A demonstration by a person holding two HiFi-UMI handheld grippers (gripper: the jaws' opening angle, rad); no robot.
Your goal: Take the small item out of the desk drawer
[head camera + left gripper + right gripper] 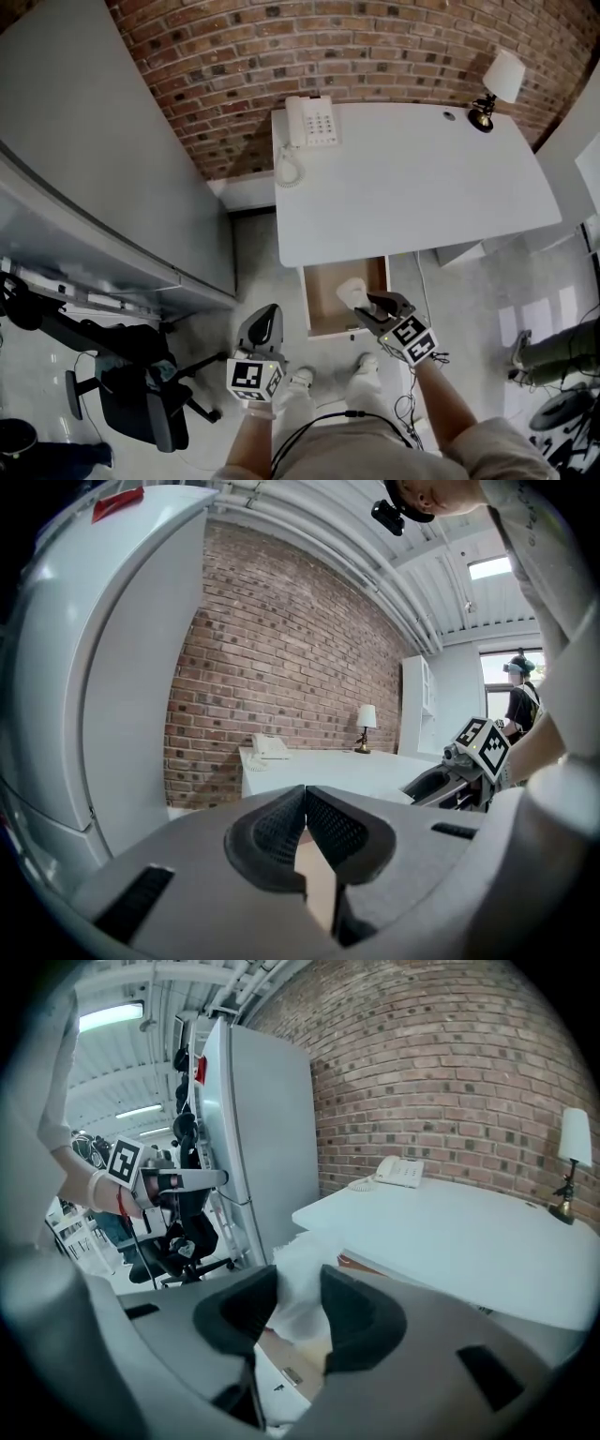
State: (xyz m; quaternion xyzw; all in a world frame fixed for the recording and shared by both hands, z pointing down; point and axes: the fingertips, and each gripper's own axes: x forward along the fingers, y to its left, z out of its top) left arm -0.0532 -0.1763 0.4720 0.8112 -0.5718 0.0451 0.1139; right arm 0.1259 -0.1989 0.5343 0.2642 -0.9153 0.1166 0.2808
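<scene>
A small white crumpled item [352,292] is held over the open desk drawer [323,298], whose wooden inside shows under the front edge of the white desk [403,178]. My right gripper [367,302] is shut on this item; in the right gripper view the white item [302,1283] fills the gap between the dark pads [356,1321]. My left gripper [262,330] hangs to the left of the drawer over the floor, its jaws closed together with nothing between them. In the left gripper view its pads [281,832] meet, and the right gripper [469,766] shows at the right.
A white telephone [309,122] sits at the desk's back left corner and a small lamp [497,86] at its back right. A brick wall [328,47] runs behind. A grey cabinet [94,169] stands left, an office chair [131,389] lower left. The person's feet [366,364] are below the drawer.
</scene>
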